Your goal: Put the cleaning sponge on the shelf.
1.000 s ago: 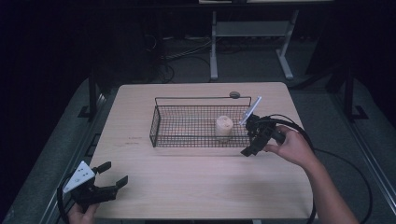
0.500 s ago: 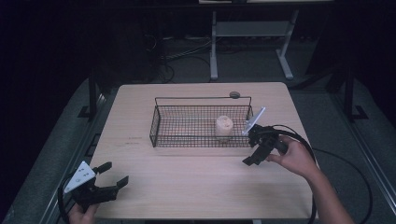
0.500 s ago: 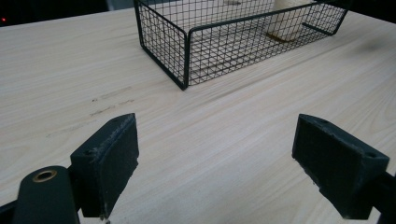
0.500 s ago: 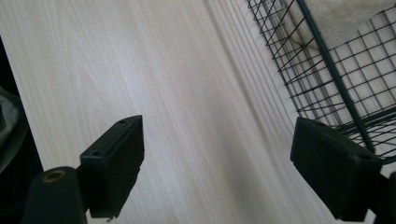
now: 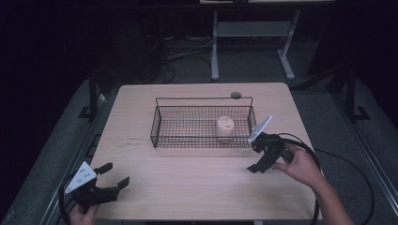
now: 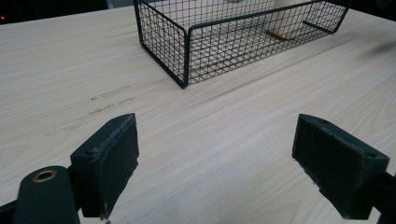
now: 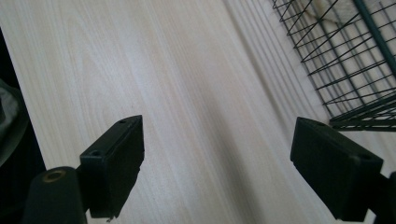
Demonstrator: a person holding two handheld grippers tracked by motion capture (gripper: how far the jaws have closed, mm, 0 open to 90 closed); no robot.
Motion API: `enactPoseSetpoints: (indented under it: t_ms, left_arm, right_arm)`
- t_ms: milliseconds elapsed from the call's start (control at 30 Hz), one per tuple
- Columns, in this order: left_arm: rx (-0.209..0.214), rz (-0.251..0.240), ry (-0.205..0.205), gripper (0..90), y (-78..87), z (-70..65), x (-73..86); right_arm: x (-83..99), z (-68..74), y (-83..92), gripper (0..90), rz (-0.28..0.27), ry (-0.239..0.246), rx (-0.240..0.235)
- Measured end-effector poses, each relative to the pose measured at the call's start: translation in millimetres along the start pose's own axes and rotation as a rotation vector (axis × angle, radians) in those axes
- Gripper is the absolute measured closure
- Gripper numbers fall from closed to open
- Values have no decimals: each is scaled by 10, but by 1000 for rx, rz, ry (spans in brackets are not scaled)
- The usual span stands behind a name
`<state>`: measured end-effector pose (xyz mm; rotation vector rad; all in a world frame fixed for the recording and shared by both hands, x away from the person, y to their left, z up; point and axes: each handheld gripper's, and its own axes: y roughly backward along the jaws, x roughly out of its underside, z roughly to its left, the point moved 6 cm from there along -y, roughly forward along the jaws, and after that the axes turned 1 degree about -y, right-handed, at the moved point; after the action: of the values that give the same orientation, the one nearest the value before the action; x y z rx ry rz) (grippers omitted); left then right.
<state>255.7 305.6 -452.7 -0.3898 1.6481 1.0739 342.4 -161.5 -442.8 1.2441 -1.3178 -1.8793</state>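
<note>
Black wire forms the basket [image 5: 202, 122] on the pale wooden worktop [image 5: 197, 187], and it holds 1 thing: a cream-coloured, roundish object [image 5: 225, 127] standing toward its right end. We judge this object to be what the work turns on.

From the right claw [image 5: 257, 157], the object lies up and to the left, beyond the basket's right end wall; the claw sits just outside that corner, low over the worktop. Its jaws stand wide apart with nothing between them, and in the right gripper view the basket corner [image 7: 355, 60] shows ahead to the right.

From the left claw [image 5: 112, 176], the basket lies well apart, ahead and to the right. Its 2 jaws also gape wide, empty, over bare wood [image 6: 215, 140].

We judge the right claw far nearer the object. Any reach must go over the wall, since the mesh blocks a level approach.
</note>
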Motion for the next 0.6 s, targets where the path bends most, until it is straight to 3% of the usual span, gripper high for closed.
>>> enactPoseSetpoints:
  t_ms: [600]
  left_arm:
    - [4, 3, 7, 138, 1, 6, 14]
  right_arm:
    - [247, 133, -136, 171, -20, -9, -2]
